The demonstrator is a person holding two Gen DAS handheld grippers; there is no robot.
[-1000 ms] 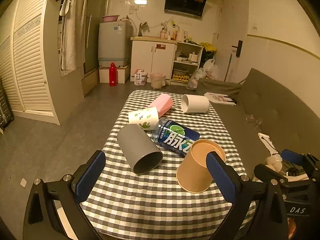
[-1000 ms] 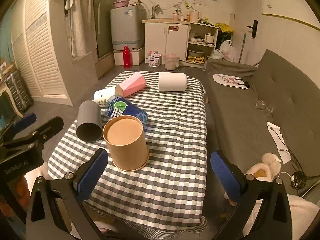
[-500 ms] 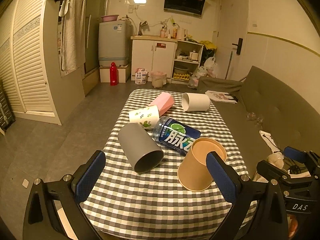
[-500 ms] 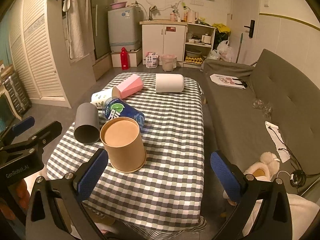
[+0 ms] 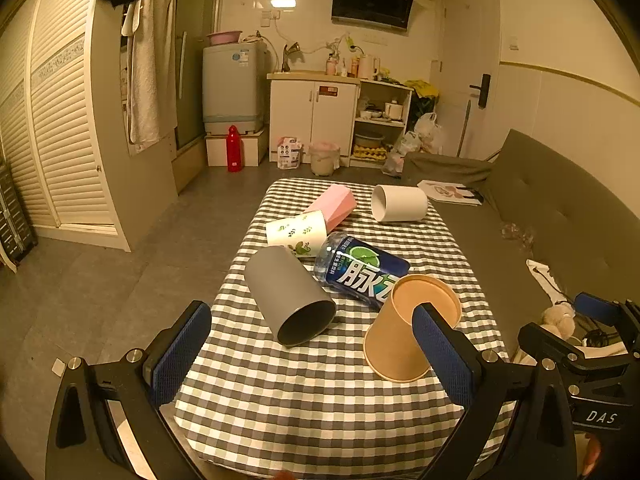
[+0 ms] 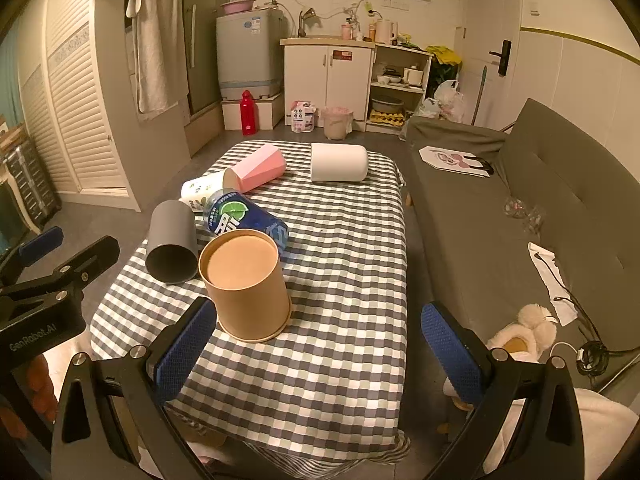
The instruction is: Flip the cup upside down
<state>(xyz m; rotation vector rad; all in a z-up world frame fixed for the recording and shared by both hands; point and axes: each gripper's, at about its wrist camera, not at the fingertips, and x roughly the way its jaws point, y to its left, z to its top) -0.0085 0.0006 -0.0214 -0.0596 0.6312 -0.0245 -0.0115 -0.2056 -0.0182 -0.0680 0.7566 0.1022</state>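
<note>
A brown paper cup (image 5: pixel 408 330) (image 6: pixel 246 286) stands upside down on the checkered table (image 5: pixel 320 392) (image 6: pixel 344 280), its closed base up. A grey cup (image 5: pixel 290 296) (image 6: pixel 172 246) lies on its side to its left, mouth toward me. A leaf-print cup (image 5: pixel 296 232) (image 6: pixel 202 190), a pink cup (image 5: pixel 334 206) (image 6: pixel 260 166) and a white cup (image 5: pixel 400 208) (image 6: pixel 338 162) lie on their sides farther back. My left gripper (image 5: pixel 312 354) is open and empty near the front edge. My right gripper (image 6: pixel 320 352) is open and empty, and also shows in the left wrist view (image 5: pixel 576 344).
A blue drink bottle (image 5: pixel 360 272) (image 6: pixel 244 216) lies between the cups. A grey sofa (image 6: pixel 540 208) runs along the table's right side, with a paper bag and slippers (image 6: pixel 528 328) by it. Cabinets and a washing machine stand at the far wall.
Both grippers have drawn back slightly and stayed open; the view shifted a little. The cups and bottle have not moved.
</note>
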